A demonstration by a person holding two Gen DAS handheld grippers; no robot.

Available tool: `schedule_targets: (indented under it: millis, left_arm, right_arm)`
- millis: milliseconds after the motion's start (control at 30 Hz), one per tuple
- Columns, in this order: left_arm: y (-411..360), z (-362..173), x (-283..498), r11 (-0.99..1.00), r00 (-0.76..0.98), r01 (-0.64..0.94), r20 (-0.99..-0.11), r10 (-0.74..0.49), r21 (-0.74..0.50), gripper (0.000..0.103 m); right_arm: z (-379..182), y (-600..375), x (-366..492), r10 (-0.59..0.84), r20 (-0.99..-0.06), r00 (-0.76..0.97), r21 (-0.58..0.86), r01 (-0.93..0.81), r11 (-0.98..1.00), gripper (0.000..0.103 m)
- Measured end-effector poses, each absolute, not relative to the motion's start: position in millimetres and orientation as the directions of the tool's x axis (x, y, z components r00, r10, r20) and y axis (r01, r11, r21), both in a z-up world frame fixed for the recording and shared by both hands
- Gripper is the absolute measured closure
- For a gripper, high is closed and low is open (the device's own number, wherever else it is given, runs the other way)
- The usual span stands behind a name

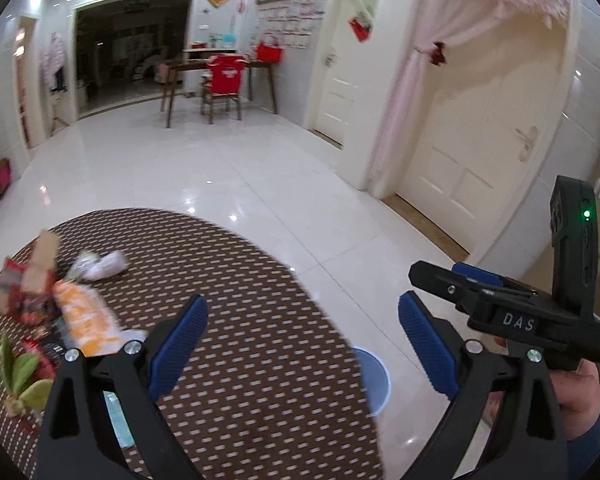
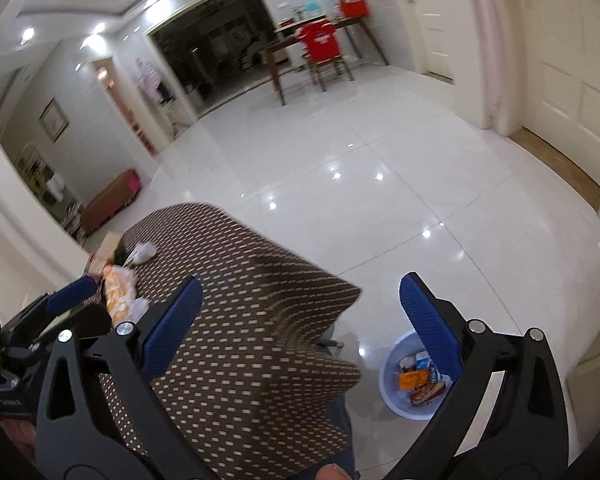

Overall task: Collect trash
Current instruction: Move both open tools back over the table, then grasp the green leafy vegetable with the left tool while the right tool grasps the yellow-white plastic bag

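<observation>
Trash lies on the left part of a round table with a brown dotted cloth (image 1: 240, 320): an orange-and-white wrapper (image 1: 86, 320), a red wrapper (image 1: 24, 296), a crumpled white paper (image 1: 106, 266) and green leaves (image 1: 22, 376). My left gripper (image 1: 302, 336) is open and empty above the table's right edge. My right gripper (image 2: 300, 328) is open and empty over the cloth edge; it also shows in the left wrist view (image 1: 452, 280). A pale blue bin (image 2: 414, 380) stands on the floor below, holding several wrappers. The orange wrapper shows far left in the right wrist view (image 2: 118, 288).
White glossy tile floor (image 1: 260, 168) surrounds the table. A wooden desk with a red-covered chair (image 1: 224, 80) stands at the far wall. White doors (image 1: 472, 136) and a pink curtain are on the right. The bin's rim shows in the left wrist view (image 1: 374, 380).
</observation>
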State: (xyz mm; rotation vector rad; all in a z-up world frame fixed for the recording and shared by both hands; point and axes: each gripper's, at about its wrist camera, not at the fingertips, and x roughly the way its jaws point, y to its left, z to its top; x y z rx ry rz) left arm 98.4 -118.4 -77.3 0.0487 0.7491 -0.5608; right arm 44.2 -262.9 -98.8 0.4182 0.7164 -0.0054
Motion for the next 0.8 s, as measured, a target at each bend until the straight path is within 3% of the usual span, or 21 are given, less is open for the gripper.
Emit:
schedule_targets:
  millis: [500, 800]
  left_arm:
    - [52.3, -76.1, 89.7, 0.989, 0.777, 0.121, -0.611, -0.150, -0.089, 0.009]
    - [110.3, -114.1, 106.4, 0.996, 0.720, 0.014, -0.691, -0.071, -0.088, 0.009]
  right_arm:
    - [-96.1, -112.6, 102.4, 0.297, -0.683, 0.667, 0.270, -0.147, 0.951, 0.006]
    - [-116.5, -38.2, 133.9, 0.348, -0.743, 0.572, 0.207, -0.298, 0.932, 0.006]
